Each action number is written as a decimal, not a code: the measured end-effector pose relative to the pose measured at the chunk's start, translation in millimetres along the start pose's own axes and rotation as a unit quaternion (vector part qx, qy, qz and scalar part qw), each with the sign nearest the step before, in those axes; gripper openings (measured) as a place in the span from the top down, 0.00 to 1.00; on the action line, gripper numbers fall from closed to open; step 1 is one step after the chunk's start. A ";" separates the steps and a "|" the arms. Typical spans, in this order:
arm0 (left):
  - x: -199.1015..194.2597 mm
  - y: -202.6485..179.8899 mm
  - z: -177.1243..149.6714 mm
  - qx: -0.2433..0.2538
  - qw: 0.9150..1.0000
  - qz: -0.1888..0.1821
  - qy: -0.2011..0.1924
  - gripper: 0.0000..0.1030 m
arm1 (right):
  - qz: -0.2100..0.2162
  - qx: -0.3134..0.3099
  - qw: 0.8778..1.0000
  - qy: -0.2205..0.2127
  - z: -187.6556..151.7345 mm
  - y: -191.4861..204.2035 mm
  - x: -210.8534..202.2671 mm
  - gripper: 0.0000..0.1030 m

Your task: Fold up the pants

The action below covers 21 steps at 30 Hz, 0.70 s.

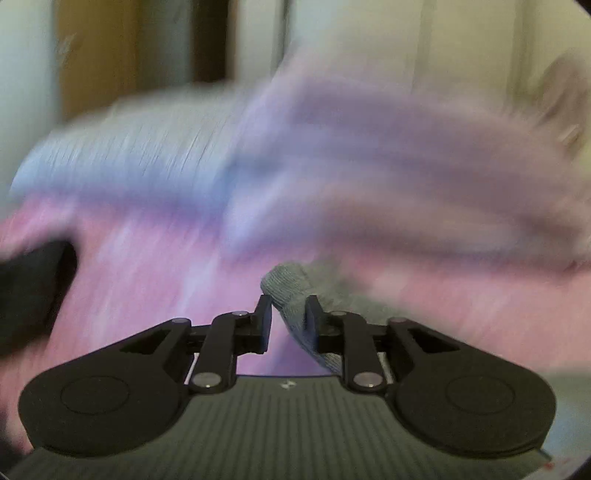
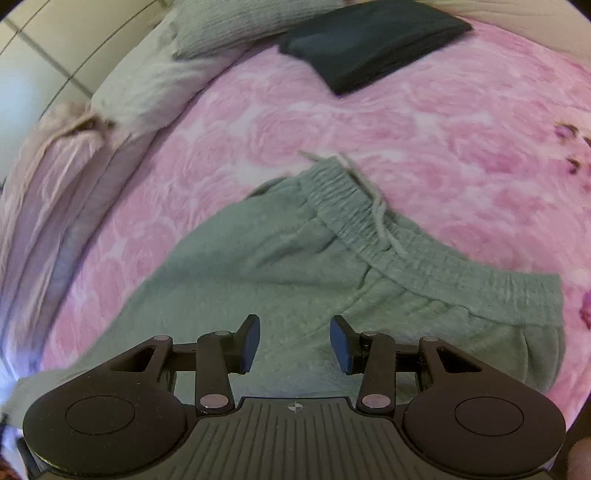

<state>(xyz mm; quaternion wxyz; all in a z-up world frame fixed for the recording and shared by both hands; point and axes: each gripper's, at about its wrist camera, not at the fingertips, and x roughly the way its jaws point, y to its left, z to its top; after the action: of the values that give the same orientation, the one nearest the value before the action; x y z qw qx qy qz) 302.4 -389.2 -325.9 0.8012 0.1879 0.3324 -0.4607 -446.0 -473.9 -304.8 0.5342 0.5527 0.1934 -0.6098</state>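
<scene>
Grey-green sweatpants point(image 2: 258, 266) lie spread on a pink rose-patterned blanket point(image 2: 406, 122), their elastic waistband point(image 2: 369, 221) and drawstring point(image 2: 380, 210) toward the far right. My right gripper point(image 2: 294, 332) hovers over the seat of the pants, open, with nothing between its blue pads. In the left wrist view my left gripper point(image 1: 288, 304) is shut on a folded grey end of the pants point(image 1: 291, 288). That cloth stays sharp while everything behind it is smeared by motion.
A folded dark garment point(image 2: 373, 40) lies at the far edge of the bed beside a grey pillow point(image 2: 236, 22). Pale lilac bedding point(image 2: 55, 184) is bunched along the left side. A blurred lilac mass point(image 1: 369, 166) and a dark shape point(image 1: 33, 288) show in the left wrist view.
</scene>
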 end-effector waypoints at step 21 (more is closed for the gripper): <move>-126.6 -160.9 -127.9 -0.180 0.977 0.020 0.110 0.72 | 0.166 0.045 0.984 0.053 125.5 -151.1 89.6 0.67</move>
<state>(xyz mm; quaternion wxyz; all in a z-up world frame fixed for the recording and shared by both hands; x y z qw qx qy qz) 72.7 -315.1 -326.3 0.7895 0.0964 0.4921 -0.3538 -619.1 -563.2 -397.8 0.5916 0.6318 0.0994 -0.4908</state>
